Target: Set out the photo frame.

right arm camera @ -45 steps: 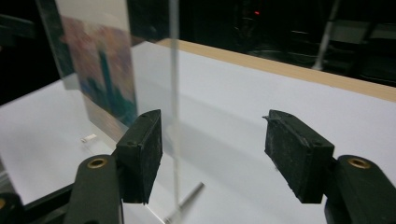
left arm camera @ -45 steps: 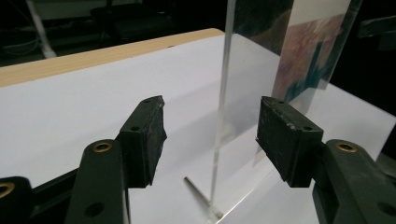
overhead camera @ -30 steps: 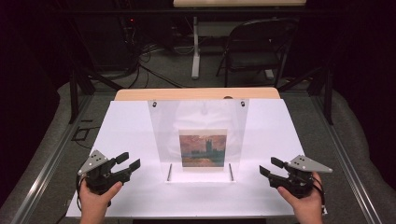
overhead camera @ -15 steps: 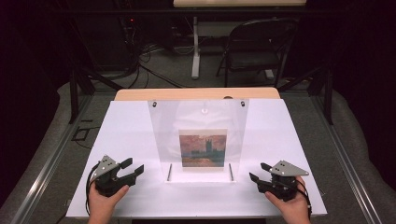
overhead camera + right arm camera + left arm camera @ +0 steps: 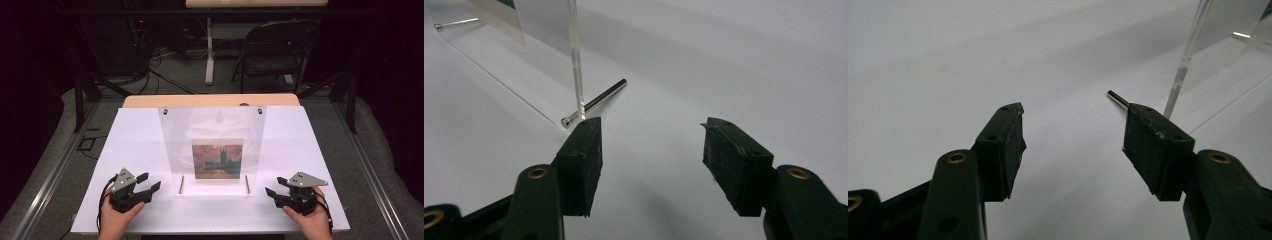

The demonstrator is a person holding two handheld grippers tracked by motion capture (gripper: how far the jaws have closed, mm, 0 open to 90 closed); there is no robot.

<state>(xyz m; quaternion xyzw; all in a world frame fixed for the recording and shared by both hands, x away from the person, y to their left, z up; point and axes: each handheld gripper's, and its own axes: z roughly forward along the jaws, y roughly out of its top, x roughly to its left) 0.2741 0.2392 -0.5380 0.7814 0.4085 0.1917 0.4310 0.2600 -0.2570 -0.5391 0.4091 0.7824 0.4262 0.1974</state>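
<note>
High view, stand: a clear acrylic display stand [image 5: 212, 145] rises upright at mid-table on the white table top [image 5: 140, 135], with a small painting print [image 5: 217, 158] against its lower part and two metal pins [image 5: 181, 184] lying at its base.
High view, progress: judged from this layout, nothing is gripped; the approach to the stand appears to be the step in hand, and any handling of it is left to do.
High view, hands: the left gripper [image 5: 149, 183] and right gripper [image 5: 271, 192] sit low near the table's front edge, one each side of the stand, jaws pointing inward.
Left gripper view: jaws wide apart and empty; one pin's tip [image 5: 1117, 98] and the stand's edge [image 5: 1184, 60] lie just beyond the right jaw.
Right gripper view: jaws equally spread, holding nothing; the other pin [image 5: 596, 102] lies just beyond the left jaw at the panel's corner [image 5: 576, 65].
</note>
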